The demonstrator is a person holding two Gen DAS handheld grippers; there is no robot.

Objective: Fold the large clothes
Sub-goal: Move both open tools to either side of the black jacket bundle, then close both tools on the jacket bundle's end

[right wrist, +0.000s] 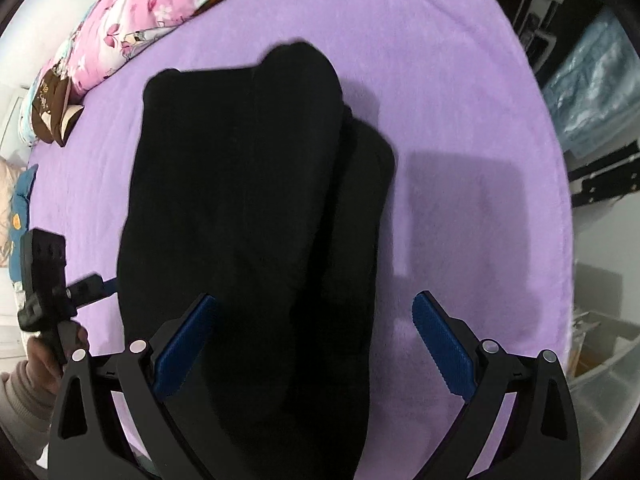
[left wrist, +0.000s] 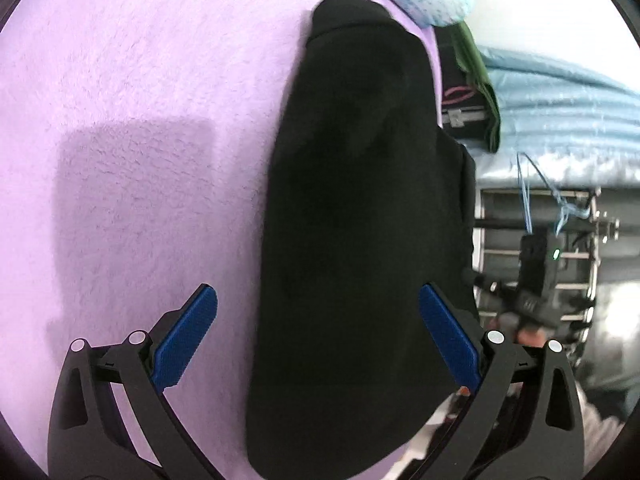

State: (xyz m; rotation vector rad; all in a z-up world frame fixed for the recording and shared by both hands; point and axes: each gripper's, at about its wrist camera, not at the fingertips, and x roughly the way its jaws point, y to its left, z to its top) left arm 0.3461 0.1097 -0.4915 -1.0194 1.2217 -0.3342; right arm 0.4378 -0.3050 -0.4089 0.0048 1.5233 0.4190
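Left gripper point(left wrist: 318, 336): blue pads spread wide, nothing pinched, poised over near end of black garment point(left wrist: 360, 240). Right gripper point(right wrist: 314, 340): fingers likewise parted, empty, above same garment point(right wrist: 248, 200). Garment folded into long bundle, lying flat on purple blanket point(right wrist: 460, 80). Far back: floral bedding point(right wrist: 132, 28) at blanket edge; light blue quilt point(left wrist: 560, 104) beyond.

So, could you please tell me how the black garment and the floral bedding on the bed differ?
The black garment is plain and dark; the floral bedding is pink and pale blue, with a printed pattern. The black garment lies folded into a long bundle mid-bed, below both open grippers, while the floral bedding is bunched along the far edge. Both rest on the purple blanket.
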